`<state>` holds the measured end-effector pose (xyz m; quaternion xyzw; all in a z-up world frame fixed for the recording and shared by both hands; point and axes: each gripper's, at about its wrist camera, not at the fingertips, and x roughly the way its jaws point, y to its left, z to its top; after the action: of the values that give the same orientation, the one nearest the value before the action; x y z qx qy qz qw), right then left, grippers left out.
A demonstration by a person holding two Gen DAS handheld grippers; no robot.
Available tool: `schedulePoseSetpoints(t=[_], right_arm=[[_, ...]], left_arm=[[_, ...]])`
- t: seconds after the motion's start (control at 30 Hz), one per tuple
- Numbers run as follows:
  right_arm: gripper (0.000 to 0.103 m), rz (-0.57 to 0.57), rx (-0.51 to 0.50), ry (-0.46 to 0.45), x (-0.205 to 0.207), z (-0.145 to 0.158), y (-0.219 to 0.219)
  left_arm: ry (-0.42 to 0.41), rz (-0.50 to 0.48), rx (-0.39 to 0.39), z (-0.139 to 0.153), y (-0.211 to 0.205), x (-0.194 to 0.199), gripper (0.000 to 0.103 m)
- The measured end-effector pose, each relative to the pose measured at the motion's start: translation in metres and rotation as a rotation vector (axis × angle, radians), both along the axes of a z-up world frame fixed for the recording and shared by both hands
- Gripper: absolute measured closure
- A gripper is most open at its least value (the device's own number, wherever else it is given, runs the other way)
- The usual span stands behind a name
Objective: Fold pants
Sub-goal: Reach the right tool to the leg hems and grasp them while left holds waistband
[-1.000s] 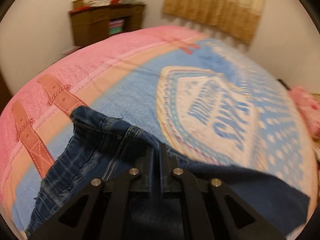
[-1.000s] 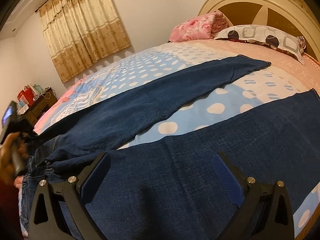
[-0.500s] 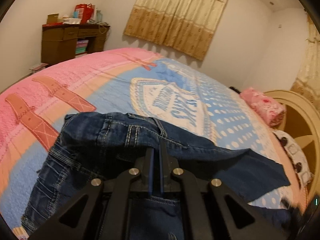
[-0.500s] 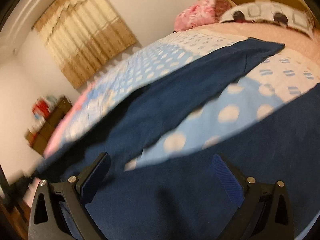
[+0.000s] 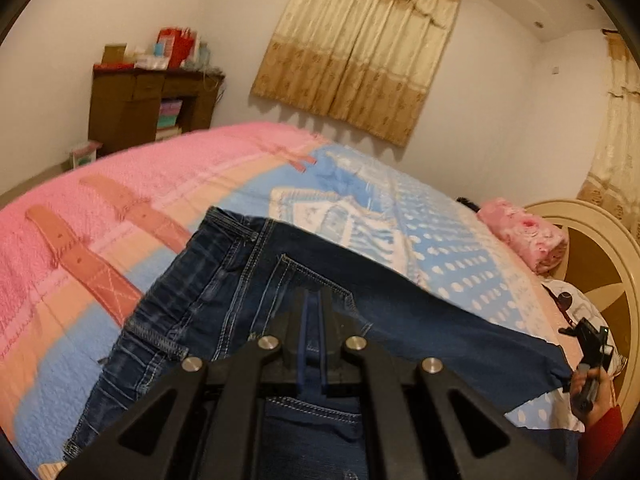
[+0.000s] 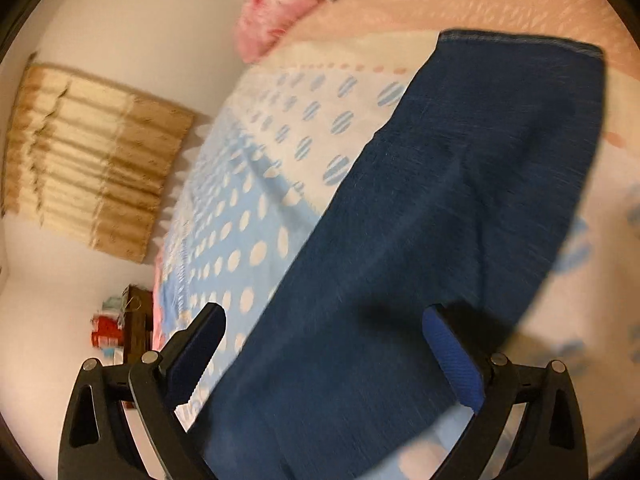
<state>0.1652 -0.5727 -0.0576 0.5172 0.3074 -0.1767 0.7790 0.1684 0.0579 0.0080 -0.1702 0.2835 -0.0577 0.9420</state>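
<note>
Dark blue jeans (image 5: 248,280) lie on a pink and blue bedspread (image 5: 100,216). My left gripper (image 5: 312,308) is shut on the jeans at the waist, near a back pocket, and holds that part lifted. One pant leg (image 6: 460,200) stretches away toward the headboard, its hem at the far end. My right gripper (image 6: 324,344) is open above this leg, its jaws wide apart and tilted, holding nothing. The right gripper also shows in the left wrist view (image 5: 592,344), at the far right by the leg's end.
A pink pillow (image 5: 524,236) and a patterned pillow lie by the cream headboard (image 5: 600,264). A brown dresser (image 5: 148,108) with boxes stands by the far wall beside beige curtains (image 5: 360,52).
My left gripper has lifted and turned the waist, so the back pocket now faces up. My right gripper has swung along the leg toward its hem and tilted, staying open.
</note>
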Motion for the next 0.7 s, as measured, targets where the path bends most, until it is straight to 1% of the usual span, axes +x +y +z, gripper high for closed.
schedulePoseSetpoints(t=[0.07, 0.1, 0.13, 0.17, 0.2, 0.23, 0.27, 0.3, 0.33, 0.37, 0.43, 0.5, 0.53, 0.57, 0.6, 0.63, 0.7], right_arm=[[0.003, 0.006, -0.035, 0.034, 0.017, 0.003, -0.004], [0.003, 0.001, -0.074, 0.058, 0.024, 0.006, -0.004], [0.003, 0.0, -0.09, 0.072, 0.029, 0.006, -0.006], [0.003, 0.006, -0.086, 0.082, 0.034, 0.004, -0.009], [0.003, 0.005, -0.073, 0.101, 0.038, 0.001, -0.012], [0.003, -0.002, -0.074, 0.119, 0.041, 0.0, -0.014], [0.003, -0.011, -0.08, 0.13, 0.041, 0.0, -0.016], [0.003, -0.025, -0.102, 0.139, 0.044, 0.002, -0.02], [0.003, -0.032, -0.122, 0.146, 0.047, 0.003, -0.023], [0.003, -0.037, -0.139, 0.152, 0.048, 0.004, -0.024], [0.003, -0.029, -0.175, 0.16, 0.05, 0.007, -0.021], [0.003, 0.061, -0.222, 0.117, 0.053, 0.011, -0.002], [0.003, 0.116, -0.249, 0.112, 0.057, 0.013, 0.009], [0.003, 0.162, -0.271, 0.113, 0.06, 0.013, 0.021], [0.003, 0.183, -0.276, 0.109, 0.058, 0.013, 0.03], [0.003, 0.186, -0.265, 0.101, 0.056, 0.012, 0.036], [0.003, 0.176, -0.27, 0.103, 0.05, 0.009, 0.043]], left_arm=[[0.052, -0.006, 0.029, -0.005, 0.001, 0.012, 0.098], [0.075, -0.011, 0.05, -0.006, 0.001, 0.017, 0.097], [0.1, -0.021, 0.08, -0.006, 0.002, 0.025, 0.094], [0.113, -0.034, 0.1, -0.007, 0.002, 0.029, 0.086], [0.133, -0.044, 0.127, -0.006, 0.001, 0.037, 0.073], [0.152, -0.043, 0.155, -0.005, 0.0, 0.046, 0.064], [0.161, -0.036, 0.17, -0.004, -0.001, 0.052, 0.045], [0.163, -0.029, 0.177, -0.003, -0.003, 0.059, 0.034], [0.163, -0.025, 0.17, 0.0, -0.005, 0.066, 0.032], [0.157, -0.032, 0.145, 0.002, -0.007, 0.074, 0.028], [0.17, -0.035, 0.108, 0.003, -0.012, 0.088, 0.027], [0.192, -0.036, 0.097, -0.001, -0.017, 0.098, 0.027], [0.2, -0.062, 0.108, -0.003, -0.025, 0.104, 0.027], [0.218, -0.105, 0.135, -0.007, -0.034, 0.11, 0.027], [0.241, -0.133, 0.156, -0.01, -0.04, 0.116, 0.027], [0.267, -0.153, 0.177, -0.013, -0.047, 0.12, 0.027], [0.251, -0.183, 0.234, -0.011, -0.061, 0.125, 0.027]])
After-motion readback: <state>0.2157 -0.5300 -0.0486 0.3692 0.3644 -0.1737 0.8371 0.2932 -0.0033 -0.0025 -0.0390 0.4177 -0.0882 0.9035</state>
